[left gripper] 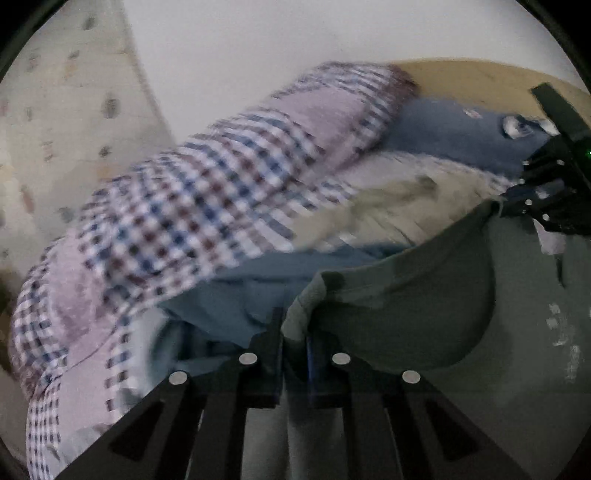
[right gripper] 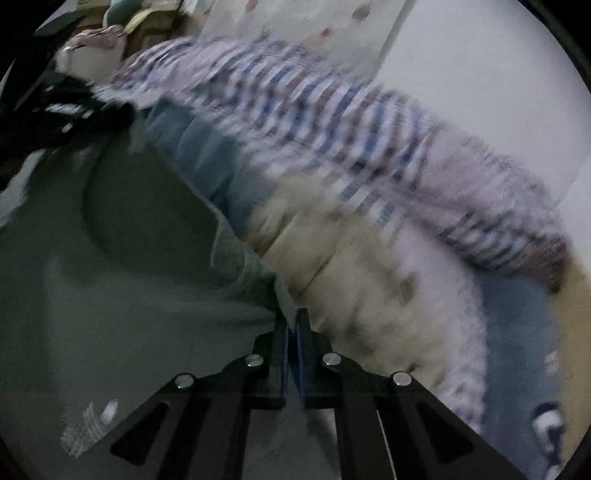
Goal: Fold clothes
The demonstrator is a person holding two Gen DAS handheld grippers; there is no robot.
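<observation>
Clearly both grippers, left (left gripper: 294, 332) and right (right gripper: 291, 325), pinch fingers on soft, limp grey-green shirt (left gripper: 424, 314).

Background surface: a plain white wall (left gripper: 240, 55) fills the upper part of the left wrist view and the upper right of the right wrist view (right gripper: 480, 74). Against it hangs or leans a pale patterned sheet (left gripper: 66, 110), cream with small scattered dark and reddish motifs; it also shows at the top of the right wrist view (right gripper: 314, 26). A tan surface (left gripper: 480, 81), possibly wood, curves along the far edge. Lighting: dim and cool, with heavy motion blur across both views
</observation>
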